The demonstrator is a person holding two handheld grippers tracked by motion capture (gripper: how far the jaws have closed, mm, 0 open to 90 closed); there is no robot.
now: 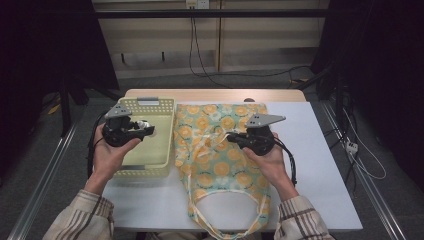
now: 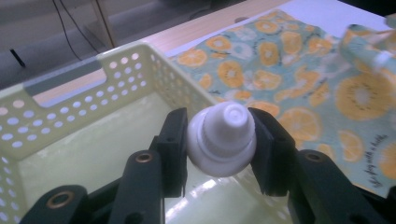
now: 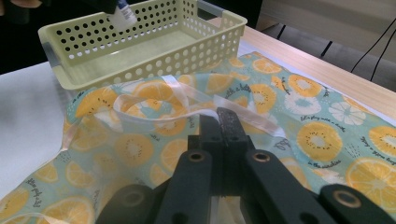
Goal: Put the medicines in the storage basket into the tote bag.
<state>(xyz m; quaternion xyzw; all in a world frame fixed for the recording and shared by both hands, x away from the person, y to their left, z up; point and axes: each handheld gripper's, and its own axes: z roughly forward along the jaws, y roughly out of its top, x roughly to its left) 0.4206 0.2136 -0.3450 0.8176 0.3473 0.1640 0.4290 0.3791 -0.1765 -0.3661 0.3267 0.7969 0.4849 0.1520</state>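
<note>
The left gripper [image 2: 219, 140] pinches a small white bottle [image 2: 222, 140] between its two black jaws. The left gripper view shows the bottle from its cap end: a round white cap with a ribbed ring below it. From the high view the bottle [image 1: 141, 125] is a small white bit sticking out of the left gripper [image 1: 145, 127], which hangs over the yellow basket [image 1: 165, 107].

The yellow basket has round holes in its walls. It sits on the white table [image 1: 310, 165], just beside the fruit bag [image 1: 220, 150], which lies flat to its right.

The right gripper [image 3: 226, 122] has its jaws pressed together on the fruit bag [image 3: 322, 135], and the cloth is lifted into a fold there. The right gripper view shows a pale ribbon handle [image 3: 154, 100] looping across the bag between the jaws and the basket [image 3: 154, 51]. The high view shows another long handle [image 1: 200, 215] at the end of the bag far from the basket's top edge, near the person's sleeves. It also shows the right gripper [image 1: 232, 137] over the middle of the bag.
</note>
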